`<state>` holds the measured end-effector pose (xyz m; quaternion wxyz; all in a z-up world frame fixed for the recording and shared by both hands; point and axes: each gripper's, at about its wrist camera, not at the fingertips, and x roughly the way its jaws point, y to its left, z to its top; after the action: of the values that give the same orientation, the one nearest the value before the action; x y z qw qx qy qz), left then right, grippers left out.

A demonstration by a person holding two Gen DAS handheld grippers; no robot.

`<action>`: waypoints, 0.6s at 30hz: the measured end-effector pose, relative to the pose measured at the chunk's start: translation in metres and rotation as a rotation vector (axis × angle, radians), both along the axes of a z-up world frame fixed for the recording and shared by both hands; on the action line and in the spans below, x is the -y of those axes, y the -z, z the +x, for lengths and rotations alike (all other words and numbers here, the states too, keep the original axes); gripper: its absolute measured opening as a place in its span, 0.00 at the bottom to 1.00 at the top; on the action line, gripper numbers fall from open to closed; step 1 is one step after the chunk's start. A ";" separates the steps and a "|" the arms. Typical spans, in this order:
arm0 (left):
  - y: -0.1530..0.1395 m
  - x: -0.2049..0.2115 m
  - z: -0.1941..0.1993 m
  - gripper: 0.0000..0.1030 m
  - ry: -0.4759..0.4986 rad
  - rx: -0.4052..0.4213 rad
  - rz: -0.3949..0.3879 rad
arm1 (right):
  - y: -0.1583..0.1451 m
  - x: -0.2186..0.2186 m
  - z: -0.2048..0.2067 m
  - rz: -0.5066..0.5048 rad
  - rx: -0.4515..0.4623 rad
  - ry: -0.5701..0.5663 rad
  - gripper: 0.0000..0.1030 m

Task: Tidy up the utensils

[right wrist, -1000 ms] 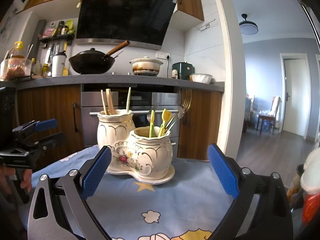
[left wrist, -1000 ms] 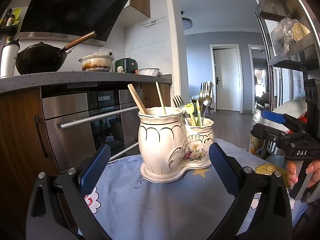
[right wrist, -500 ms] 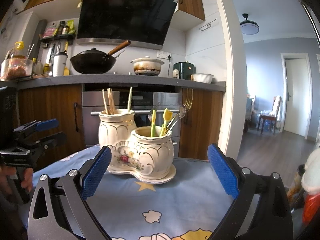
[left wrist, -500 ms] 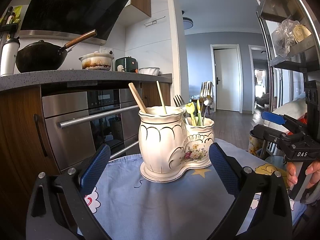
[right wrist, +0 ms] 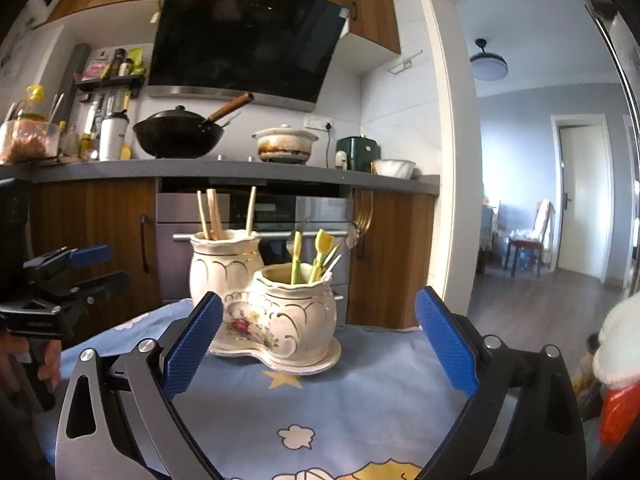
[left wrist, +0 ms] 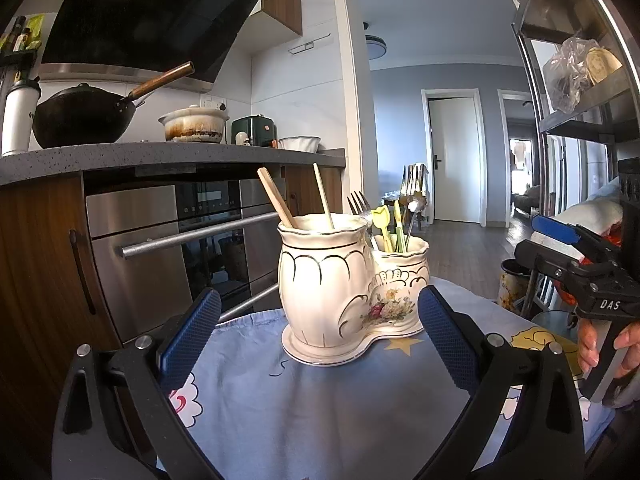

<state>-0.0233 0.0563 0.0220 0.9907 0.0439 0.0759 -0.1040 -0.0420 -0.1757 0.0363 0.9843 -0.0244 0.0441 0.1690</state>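
Ahead of the left gripper (left wrist: 318,328), in the left wrist view, a cream ceramic double-pot utensil holder with gilt lines and a flower motif (left wrist: 344,288) stands on the worktop under a blue cartoon-print cloth (left wrist: 320,408). The jaws are spread wide and empty; the holder sits between and beyond the blue pads, touching neither. Its taller pot carries wooden chopsticks (left wrist: 276,198); the lower pot carries a metal fork (left wrist: 360,206) and yellow-green plastic-handled utensils (left wrist: 386,224). To the right, a hand (left wrist: 608,344) grips the right gripper (left wrist: 568,248), well clear of the holder. A stainless steel built-in oven (left wrist: 168,248) stands behind, with a black wok (left wrist: 80,120) on the counter above it.

From the right wrist view, the right gripper (right wrist: 318,334) likewise has its jaws spread wide, holding nothing. The holder (right wrist: 268,304) stands just beyond the pads, nearer the left one, lower pot foremost. Chopsticks (right wrist: 212,216) rise from the rear pot, yellow-green utensils (right wrist: 316,254) from the front. The left gripper (right wrist: 76,268) shows at the left edge, apart from the holder. Nothing lies between the jaws and the holder.
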 end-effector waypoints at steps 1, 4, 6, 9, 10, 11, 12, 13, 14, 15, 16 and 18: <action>0.000 0.000 0.000 0.95 -0.001 -0.001 0.002 | 0.000 0.001 0.001 0.003 -0.003 0.001 0.93; 0.000 0.001 0.001 0.95 -0.001 0.001 0.003 | 0.000 0.002 0.003 0.007 -0.010 0.002 0.93; 0.000 0.001 0.001 0.95 -0.001 -0.002 0.002 | 0.000 0.002 0.002 0.007 -0.007 0.001 0.93; 0.001 0.001 0.000 0.95 -0.002 0.000 0.000 | 0.001 0.002 0.002 0.007 -0.008 0.001 0.93; 0.001 0.001 0.000 0.95 -0.002 0.000 0.000 | 0.001 0.002 0.002 0.007 -0.008 0.001 0.93; 0.000 0.001 0.001 0.95 -0.002 -0.001 0.001 | 0.001 0.002 0.002 0.007 -0.008 0.001 0.93; 0.000 0.001 0.000 0.95 -0.002 -0.001 0.001 | 0.001 0.002 0.002 0.007 -0.009 0.001 0.93; 0.000 0.001 0.000 0.95 -0.002 -0.001 0.000 | 0.001 0.002 0.002 0.007 -0.008 0.001 0.93; 0.000 0.001 0.000 0.95 -0.002 0.000 0.000 | 0.001 0.002 0.002 0.007 -0.008 0.001 0.93; 0.000 0.001 0.000 0.95 0.000 0.000 0.000 | 0.000 0.002 0.002 0.007 -0.008 0.001 0.93; 0.000 0.002 -0.001 0.95 0.006 0.003 0.000 | 0.000 0.002 0.002 0.007 -0.007 0.001 0.93; 0.000 0.003 -0.002 0.95 0.012 0.010 0.005 | 0.000 0.002 0.002 0.007 -0.008 0.001 0.93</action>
<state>-0.0255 0.0535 0.0222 0.9903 0.0475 0.0712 -0.1094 -0.0399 -0.1779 0.0359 0.9843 -0.0202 0.0472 0.1687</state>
